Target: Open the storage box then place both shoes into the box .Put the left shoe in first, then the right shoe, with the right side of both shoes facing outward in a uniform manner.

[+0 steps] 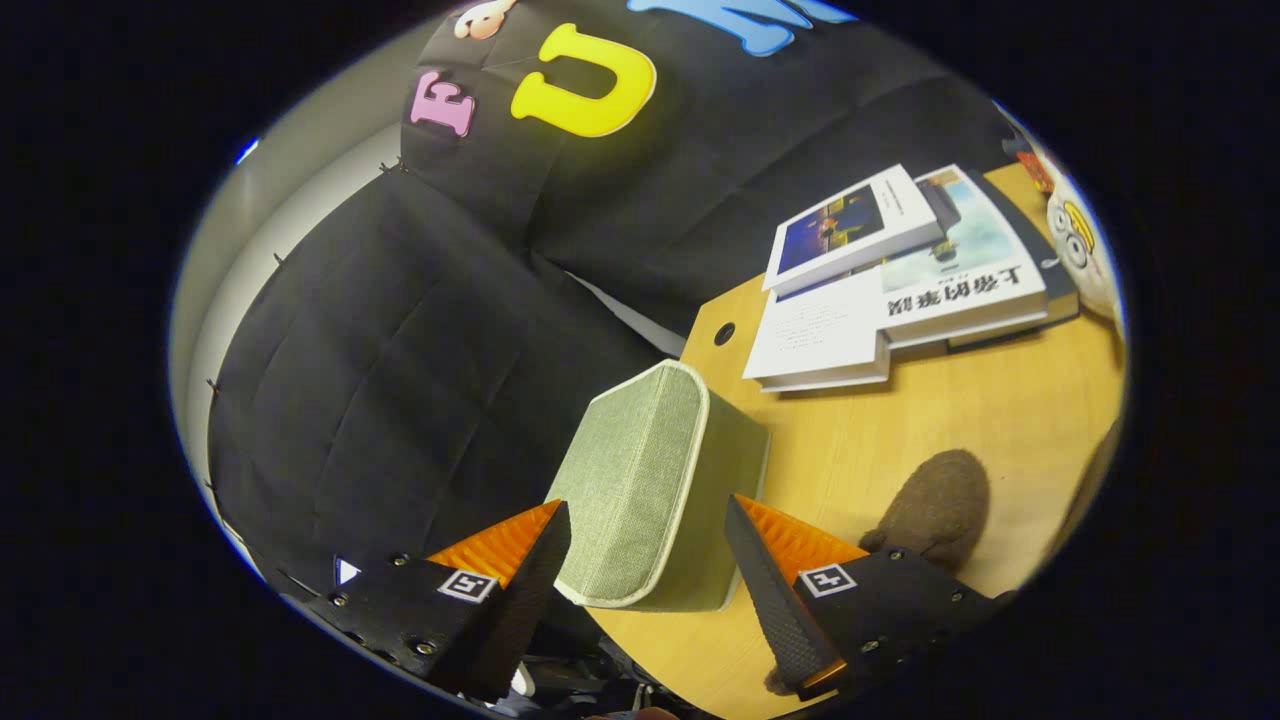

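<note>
Tongs [648,545] astride the storage box [650,480], lid shut.
Box sits at the desk [900,440] edge; fingers spread wide, gripping nothing, apparently lining up to open it; brown shoe [935,505] waits alongside.

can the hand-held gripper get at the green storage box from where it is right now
Probably yes. The hand-held gripper is open, and the storage box sits right between its fingers on the table, with nothing in front of it. The brown shoe lies off to one side.

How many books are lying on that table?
3, stacked at the table's far end beyond the box: a small top book, a larger middle one, a dark bottom one. Gripper open.
</note>
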Motion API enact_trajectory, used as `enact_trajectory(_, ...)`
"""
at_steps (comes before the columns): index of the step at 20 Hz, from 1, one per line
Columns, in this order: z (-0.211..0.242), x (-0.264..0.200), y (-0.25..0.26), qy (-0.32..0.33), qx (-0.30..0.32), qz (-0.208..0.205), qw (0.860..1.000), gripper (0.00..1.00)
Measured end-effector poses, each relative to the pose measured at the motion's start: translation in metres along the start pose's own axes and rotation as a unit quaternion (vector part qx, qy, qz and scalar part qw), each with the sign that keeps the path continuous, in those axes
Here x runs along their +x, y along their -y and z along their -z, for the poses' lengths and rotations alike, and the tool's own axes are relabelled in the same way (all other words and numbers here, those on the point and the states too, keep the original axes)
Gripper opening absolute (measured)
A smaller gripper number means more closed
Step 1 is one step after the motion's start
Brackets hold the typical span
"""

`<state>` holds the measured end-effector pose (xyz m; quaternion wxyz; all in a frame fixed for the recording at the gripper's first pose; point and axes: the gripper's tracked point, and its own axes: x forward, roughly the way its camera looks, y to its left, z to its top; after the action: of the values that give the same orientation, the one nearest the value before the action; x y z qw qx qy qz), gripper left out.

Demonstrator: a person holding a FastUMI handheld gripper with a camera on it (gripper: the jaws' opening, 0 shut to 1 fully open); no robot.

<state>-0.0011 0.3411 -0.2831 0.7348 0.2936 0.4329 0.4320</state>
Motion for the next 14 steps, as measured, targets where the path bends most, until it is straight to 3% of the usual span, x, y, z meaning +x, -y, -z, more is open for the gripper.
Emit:
enact_trajectory(4,0.019,0.029,0.010,-0.031,0.070,-0.040,0.996,0.94)
enact_trajectory(8,0.032,0.055,0.013,-0.058,0.141,-0.091,0.984,0.96)
enact_trajectory(14,0.042,0.076,0.009,-0.085,0.138,-0.111,0.980,0.95)
